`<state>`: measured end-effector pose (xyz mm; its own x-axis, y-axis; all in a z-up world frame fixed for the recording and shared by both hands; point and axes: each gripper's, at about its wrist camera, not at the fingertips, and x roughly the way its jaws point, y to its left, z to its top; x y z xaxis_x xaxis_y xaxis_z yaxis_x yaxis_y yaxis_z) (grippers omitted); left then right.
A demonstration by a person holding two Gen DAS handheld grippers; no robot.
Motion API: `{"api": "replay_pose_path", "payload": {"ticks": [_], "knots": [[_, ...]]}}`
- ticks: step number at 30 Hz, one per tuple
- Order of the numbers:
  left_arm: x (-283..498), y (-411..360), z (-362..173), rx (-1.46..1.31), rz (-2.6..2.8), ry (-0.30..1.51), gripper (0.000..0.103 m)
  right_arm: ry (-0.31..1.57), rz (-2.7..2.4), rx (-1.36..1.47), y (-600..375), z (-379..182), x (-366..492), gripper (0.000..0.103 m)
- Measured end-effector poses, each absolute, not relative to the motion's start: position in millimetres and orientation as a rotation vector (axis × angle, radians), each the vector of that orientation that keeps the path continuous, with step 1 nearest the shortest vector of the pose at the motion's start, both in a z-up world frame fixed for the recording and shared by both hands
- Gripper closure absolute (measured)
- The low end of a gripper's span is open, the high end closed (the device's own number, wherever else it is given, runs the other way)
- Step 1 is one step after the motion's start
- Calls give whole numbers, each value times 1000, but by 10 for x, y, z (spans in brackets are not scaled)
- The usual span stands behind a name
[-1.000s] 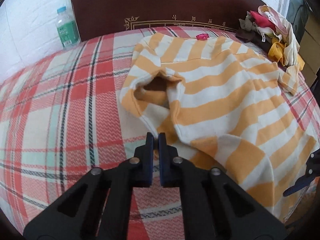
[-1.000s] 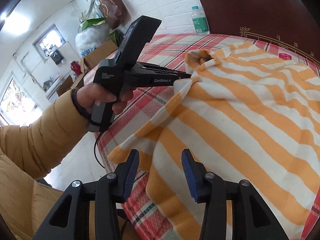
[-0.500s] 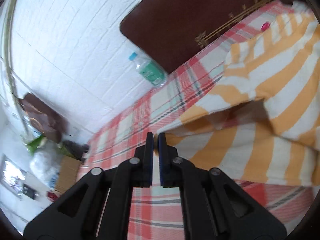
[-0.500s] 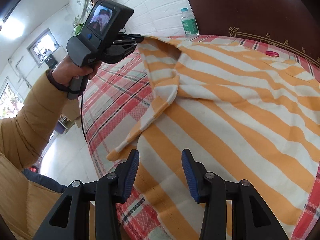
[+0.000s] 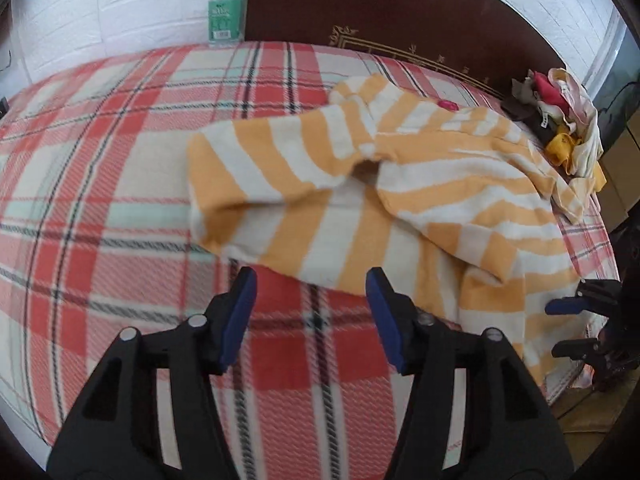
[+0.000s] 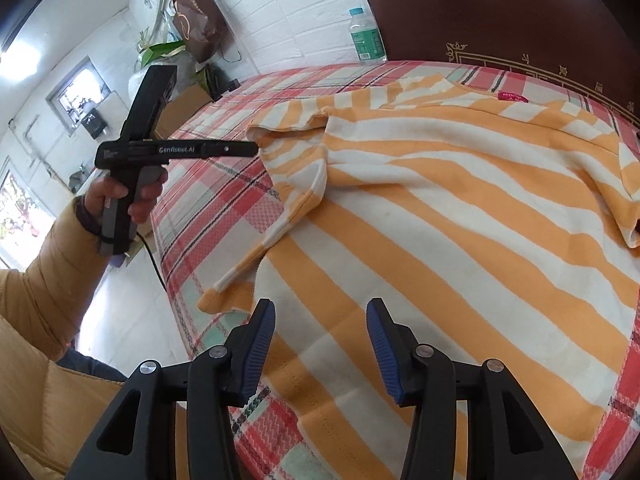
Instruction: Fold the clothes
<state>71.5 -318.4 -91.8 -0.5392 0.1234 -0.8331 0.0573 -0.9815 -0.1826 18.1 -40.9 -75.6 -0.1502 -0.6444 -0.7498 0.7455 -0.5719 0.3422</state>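
Observation:
An orange-and-white striped shirt point(image 5: 440, 184) lies spread on the plaid bed, with a pink label at its collar point(image 6: 512, 97). Its sleeve point(image 5: 256, 184) stretches out to the left, flat on the bedspread. My left gripper point(image 5: 311, 284) hovers just short of the sleeve's edge. Its jaws are opening and nothing is between them. In the right wrist view the left gripper point(image 6: 250, 148) points at the sleeve cuff point(image 6: 296, 148). My right gripper point(image 6: 321, 312) stands open over the shirt's hem with no fabric pinched. It also shows at the bed's right edge point(image 5: 568, 324).
A water bottle point(image 5: 226, 8) stands beside the dark wooden headboard point(image 5: 400, 8). A pile of mixed clothes point(image 5: 560, 120) sits at the far right corner of the bed. The plaid bedspread point(image 5: 100, 160) lies bare on the left. Bags and boxes point(image 6: 200, 20) stand by the wall.
The left gripper carried the sleeve up and out to the left, then let it go, and its jaws have parted. The sleeve now lies flat. The right gripper has stayed over the hem.

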Motion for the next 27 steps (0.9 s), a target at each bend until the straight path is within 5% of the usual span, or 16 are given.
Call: {"api": "replay_pose_path", "payload": {"ticks": [8,9,10,13,18,24,26,27], "knots": [[656,-2577,-1196,-1457,2732,-312,33,138,-1858,1154,-460,-786,197,54],[602,-2546,-1205,-1455,2748,-282,45,137,-1859,1155,-458,-785,199,54],[568,-2512,-1201,-1446,2753,-251,70,136,-1862,1155,-456,-783,202,54],[533,-2496,-1139,-1435,2756,-219,90,133,-1870,1152,-450,-771,206,54],[548,-2636,-961,-1484,2958,206,92,129,-1886,1147,-408,-747,206,54],[563,-3120,-803,-1569,3138,985,91,118,-1888,1146,-375,-748,190,54],[562,-3247,-880,-1648,3116,1262,84,109,-1894,1146,-357,-749,176,54],[576,-3305,-904,-1688,3108,1301,68,105,-1897,1146,-348,-749,169,54]]}}
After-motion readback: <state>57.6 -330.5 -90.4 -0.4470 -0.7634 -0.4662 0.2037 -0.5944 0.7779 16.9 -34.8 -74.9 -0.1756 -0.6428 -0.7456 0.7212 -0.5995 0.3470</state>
